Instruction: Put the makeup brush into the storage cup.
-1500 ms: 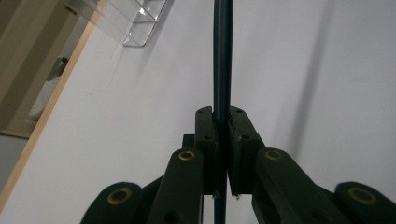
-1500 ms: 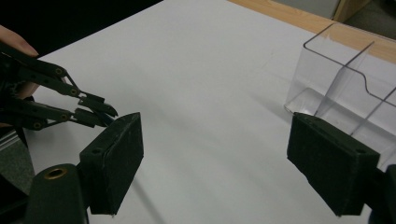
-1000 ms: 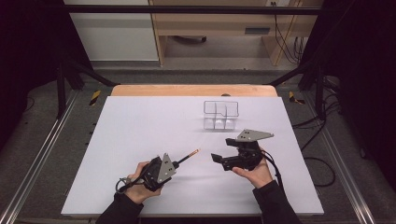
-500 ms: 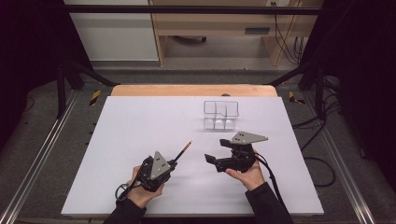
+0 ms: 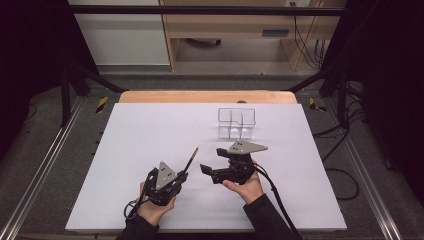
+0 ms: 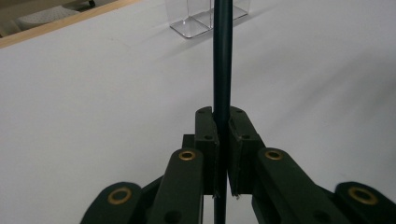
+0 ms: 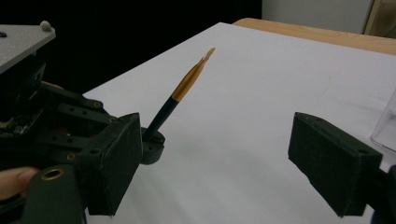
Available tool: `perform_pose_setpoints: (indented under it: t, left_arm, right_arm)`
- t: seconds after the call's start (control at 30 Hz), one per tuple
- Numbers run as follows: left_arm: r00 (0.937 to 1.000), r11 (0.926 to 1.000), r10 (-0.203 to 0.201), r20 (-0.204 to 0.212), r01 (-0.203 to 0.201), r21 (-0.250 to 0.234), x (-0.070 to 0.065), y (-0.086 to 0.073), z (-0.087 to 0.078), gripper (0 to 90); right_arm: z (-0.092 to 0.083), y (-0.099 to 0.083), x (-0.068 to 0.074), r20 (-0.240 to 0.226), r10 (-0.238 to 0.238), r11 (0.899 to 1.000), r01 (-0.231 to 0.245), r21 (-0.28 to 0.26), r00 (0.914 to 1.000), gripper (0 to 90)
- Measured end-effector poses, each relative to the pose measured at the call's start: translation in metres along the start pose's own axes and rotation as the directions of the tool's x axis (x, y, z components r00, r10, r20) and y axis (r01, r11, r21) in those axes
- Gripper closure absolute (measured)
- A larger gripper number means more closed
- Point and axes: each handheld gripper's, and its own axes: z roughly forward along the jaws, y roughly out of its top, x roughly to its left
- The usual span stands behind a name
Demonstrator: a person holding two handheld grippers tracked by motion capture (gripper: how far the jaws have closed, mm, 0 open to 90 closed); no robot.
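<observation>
My left gripper [image 5: 184,176]: pressed tight on the brush [image 5: 190,159] (dark handle, orange tip), which slants up above the white table [image 5: 150,130].
My right gripper [image 7: 215,158]: jaws spread wide, nothing between them, just beside the brush.
Clear organizer [image 5: 236,123]: farther back, well apart.

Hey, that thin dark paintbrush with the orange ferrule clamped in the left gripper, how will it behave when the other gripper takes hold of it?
The thin dark paintbrush with the orange ferrule stands straight out of the left gripper, so the handle is probably stiff. Being so slender, it is likely light. Its round shaft might swivel or slip between flat pads, and the bristle tip likely bends easily.
</observation>
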Motion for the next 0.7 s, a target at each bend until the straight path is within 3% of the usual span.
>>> perform_pose_setpoints:
  t: [0.37, 0.7]
  left_arm:
    - [0.9988, 0.999, -0.044, -0.023, 0.044, -0.012, -0.003, 0.001, 0.001, 83.4]
    - [0.997, 0.9974, -0.07, -0.032, 0.07, -0.02, -0.004, 0.002, 0.004, 83.4]
  right_arm:
    - [0.013, -0.001, -0.001, 0.005, 0.084, 0.995, -0.084, -0.06, 0.9964, 21.0]
    - [0.026, 0.001, 0.005, -0.012, 0.102, 0.992, -0.103, -0.066, 0.9947, 25.6]
